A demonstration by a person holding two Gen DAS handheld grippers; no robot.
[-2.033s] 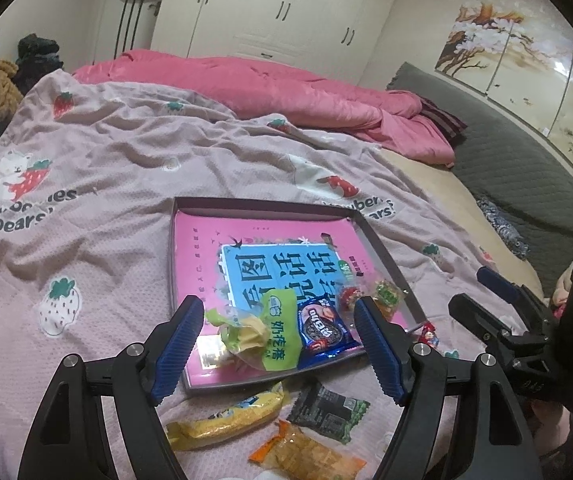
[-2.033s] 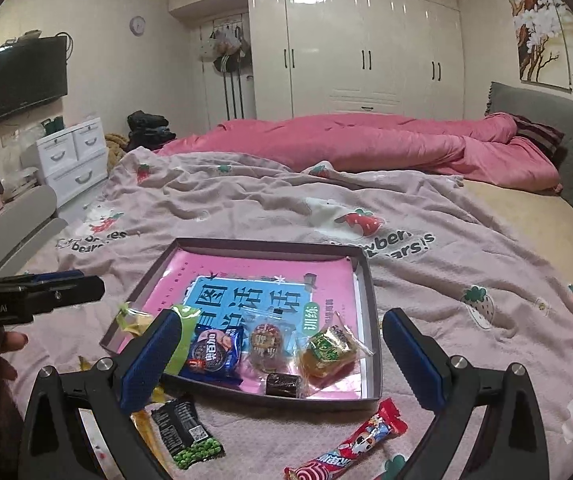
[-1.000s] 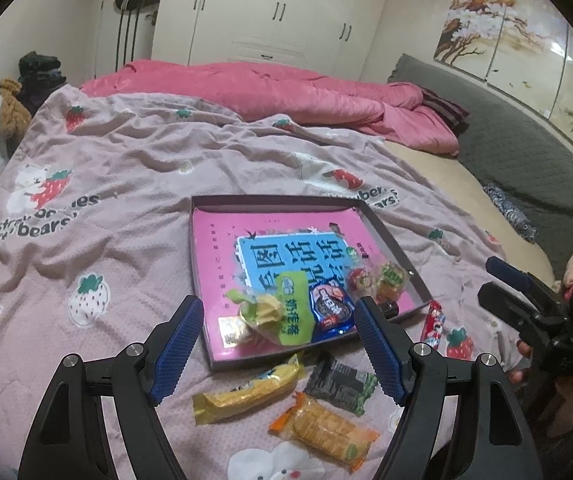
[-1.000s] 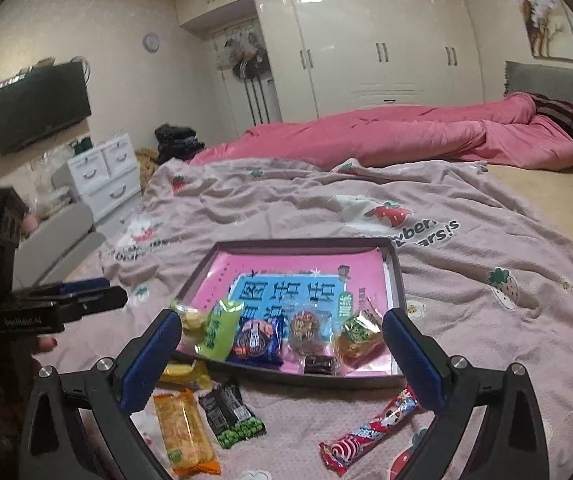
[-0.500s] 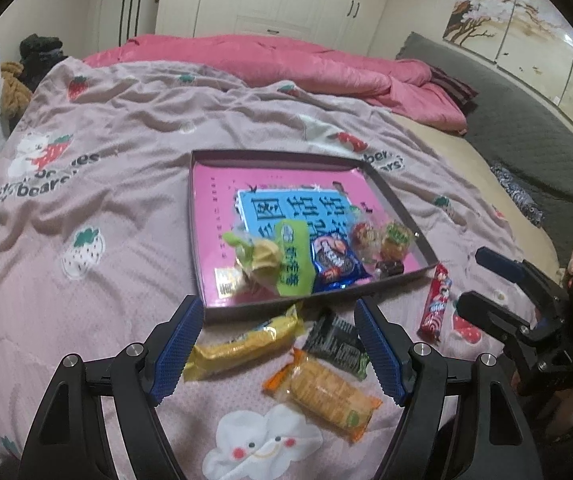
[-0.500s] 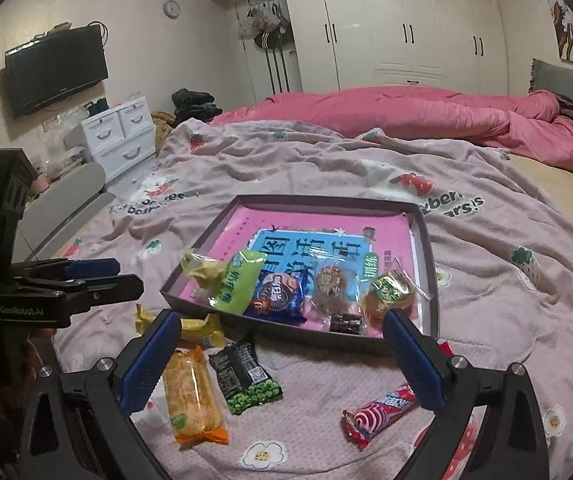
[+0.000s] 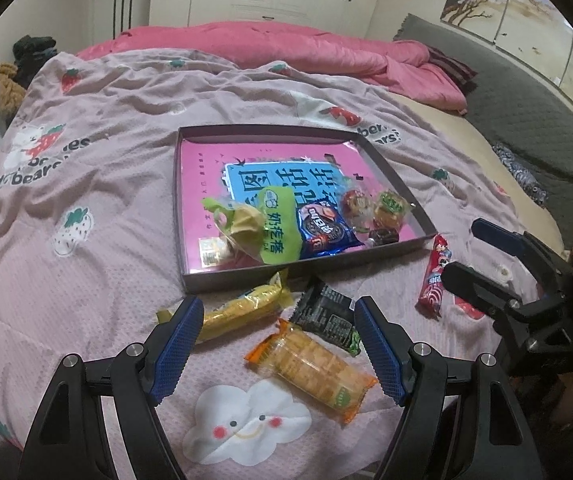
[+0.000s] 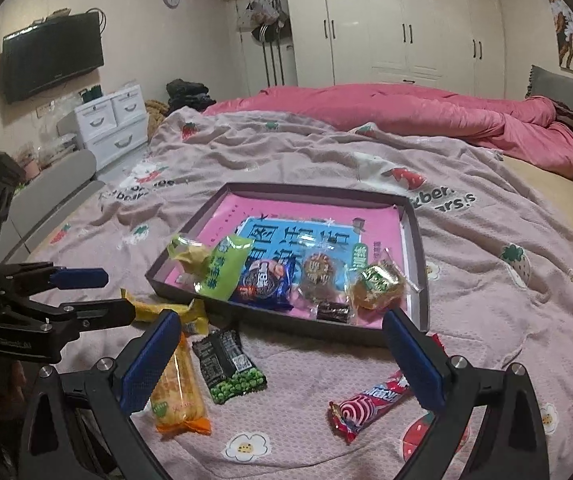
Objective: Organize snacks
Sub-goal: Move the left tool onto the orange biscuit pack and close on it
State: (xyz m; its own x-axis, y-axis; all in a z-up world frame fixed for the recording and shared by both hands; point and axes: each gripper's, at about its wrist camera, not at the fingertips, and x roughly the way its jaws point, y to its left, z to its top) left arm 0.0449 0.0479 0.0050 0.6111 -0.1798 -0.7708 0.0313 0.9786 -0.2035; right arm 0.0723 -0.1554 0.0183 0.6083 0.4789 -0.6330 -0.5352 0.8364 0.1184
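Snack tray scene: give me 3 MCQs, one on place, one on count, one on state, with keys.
1. Where does the red candy stick lie?
A. inside the tray
B. on the blanket by the tray's near corner
C. between the left jaws

2. How many snack packets lie on the blanket outside the tray?
A. two
B. four
C. six

3. How do both grippers' jaws stand?
A. open, empty
B. shut on a packet
C. shut, empty

Key:
1 B: the red candy stick lies outside the tray.
2 B: it, the yellow bar, black pea packet and orange cracker pack.
3 A: left gripper and right gripper hold nothing.
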